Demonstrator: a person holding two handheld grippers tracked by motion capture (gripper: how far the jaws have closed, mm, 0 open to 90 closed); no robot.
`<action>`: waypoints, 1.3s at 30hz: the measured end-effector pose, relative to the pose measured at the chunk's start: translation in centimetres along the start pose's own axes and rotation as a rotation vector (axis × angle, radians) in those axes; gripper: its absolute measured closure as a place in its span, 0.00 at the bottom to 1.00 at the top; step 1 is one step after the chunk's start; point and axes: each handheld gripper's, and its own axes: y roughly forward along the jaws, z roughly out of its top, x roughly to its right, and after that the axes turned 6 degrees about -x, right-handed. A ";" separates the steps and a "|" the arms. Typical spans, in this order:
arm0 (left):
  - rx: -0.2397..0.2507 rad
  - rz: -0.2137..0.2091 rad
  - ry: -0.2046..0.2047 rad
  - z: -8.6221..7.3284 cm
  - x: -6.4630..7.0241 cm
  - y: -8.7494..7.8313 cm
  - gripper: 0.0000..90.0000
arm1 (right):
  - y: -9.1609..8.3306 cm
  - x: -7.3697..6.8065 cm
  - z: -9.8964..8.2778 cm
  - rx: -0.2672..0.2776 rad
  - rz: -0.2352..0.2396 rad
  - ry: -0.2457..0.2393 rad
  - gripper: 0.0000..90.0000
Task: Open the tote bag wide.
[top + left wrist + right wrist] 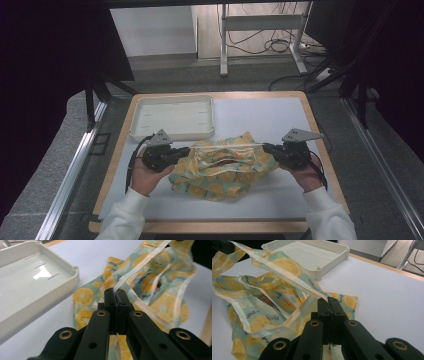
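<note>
A: Nearest the camera in the high view we have the person's two white sleeves (131, 215), forearms coming in from the bottom edge. Each hand holds a black two-jaw gripper.

B: Left gripper (186, 150) state?

A: Jaws closed tight on the pale edge band of the lemon-print teal fabric bag (222, 167). In the left gripper view the band runs straight out from between the closed jaw tips of the left gripper (114, 290).

B: Right gripper (266, 147)?

A: Same. In the right gripper view the jaws of the right gripper (327, 299) are pressed together with the pale band pinched at the tips. The band leads off up and to the left across that view.

B: So where do we put the bag?

A: On the white sheet covering the wooden table (260, 117), at the middle of the near half, between the two grippers. The band is stretched roughly level between them; the rest of the bag lies rumpled on the sheet below it. Its mouth is parted in the middle, and we see something reddish inside; we cannot tell what it is.

B: Anything else close by?

A: A shallow off-white rectangular plastic tray (172, 118) sits just behind the left gripper, near the bag's left corner. Contact with the bag we can't call.
</note>
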 end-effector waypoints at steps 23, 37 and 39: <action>-0.003 -0.013 0.008 -0.8 0.4 -0.7 1.00 | -0.9 -1.1 -0.2 0.013 0.022 -0.017 0.98; -0.009 -0.028 0.001 -1.2 0.6 -0.6 1.00 | -1.1 -1.4 -0.7 0.009 0.041 -0.015 0.98; -0.009 -0.028 0.000 -1.2 0.7 -0.6 1.00 | -1.2 -1.5 -0.8 0.010 0.045 -0.017 0.98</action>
